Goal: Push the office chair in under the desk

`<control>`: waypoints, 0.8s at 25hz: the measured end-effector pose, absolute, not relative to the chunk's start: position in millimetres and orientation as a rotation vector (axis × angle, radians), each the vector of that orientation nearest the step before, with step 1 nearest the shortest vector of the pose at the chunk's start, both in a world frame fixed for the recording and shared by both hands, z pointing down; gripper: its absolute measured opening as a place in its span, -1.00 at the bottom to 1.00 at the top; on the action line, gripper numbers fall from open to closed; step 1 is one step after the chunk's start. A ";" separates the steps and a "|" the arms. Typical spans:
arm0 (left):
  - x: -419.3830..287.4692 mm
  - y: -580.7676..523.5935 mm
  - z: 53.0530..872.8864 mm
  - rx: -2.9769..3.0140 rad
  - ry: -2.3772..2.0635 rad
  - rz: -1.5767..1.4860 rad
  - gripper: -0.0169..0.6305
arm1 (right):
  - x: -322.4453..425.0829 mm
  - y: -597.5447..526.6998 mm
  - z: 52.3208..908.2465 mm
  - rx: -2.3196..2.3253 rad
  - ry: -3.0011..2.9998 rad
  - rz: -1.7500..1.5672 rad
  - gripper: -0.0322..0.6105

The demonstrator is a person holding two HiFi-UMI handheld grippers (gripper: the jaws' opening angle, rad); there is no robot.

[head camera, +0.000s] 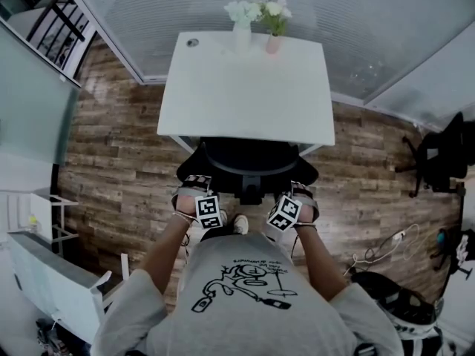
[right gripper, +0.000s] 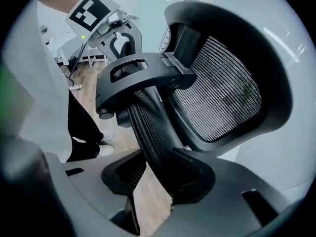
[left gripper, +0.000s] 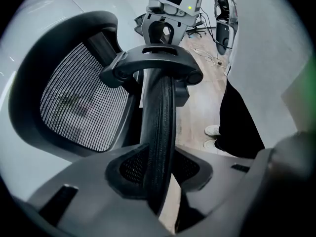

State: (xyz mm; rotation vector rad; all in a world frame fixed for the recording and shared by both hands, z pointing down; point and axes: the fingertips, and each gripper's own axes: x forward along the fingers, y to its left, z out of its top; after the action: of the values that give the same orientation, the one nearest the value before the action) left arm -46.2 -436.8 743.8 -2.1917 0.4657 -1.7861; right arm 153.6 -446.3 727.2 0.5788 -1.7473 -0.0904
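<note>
Clenched left claw (left gripper: pixel 158 171) bites the left side of the ribbed backrest rim of the black mesh-backed office chair (head camera: pixel 249 162) (pads press it from both sides, not loose). Chair sits centred at the near edge of the white rectangular desk (head camera: pixel 245 102). The seat front looks tucked under that edge, with the backrest out on the person's side. Same on the other side: right claw (right gripper: pixel 160 174) is clamped on the right part of that rim. One grip per side makes sense, since an equal push should roll the chair straight with no swivel. Two small vases with flowers (head camera: pixel 243 32) stand at the desk's far edge, well apart from the chair. My read: partway in, needs more straight forward push.
</note>
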 end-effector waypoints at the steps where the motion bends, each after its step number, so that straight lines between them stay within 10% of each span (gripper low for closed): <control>1: -46.5 -438.9 743.8 -2.193 0.463 -1.782 -0.57 | 153.3 -448.4 727.7 0.581 -1.746 -0.092 -0.36; 20: -45.7 -459.3 742.5 -2.154 0.547 -1.798 -0.46 | 153.4 -467.9 723.4 0.646 -1.726 -0.203 -0.34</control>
State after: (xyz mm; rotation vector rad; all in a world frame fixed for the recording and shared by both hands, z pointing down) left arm -45.7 -459.3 742.5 -2.1539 0.5467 -1.7983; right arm 153.4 -467.9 723.4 0.6458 -1.7263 -0.2028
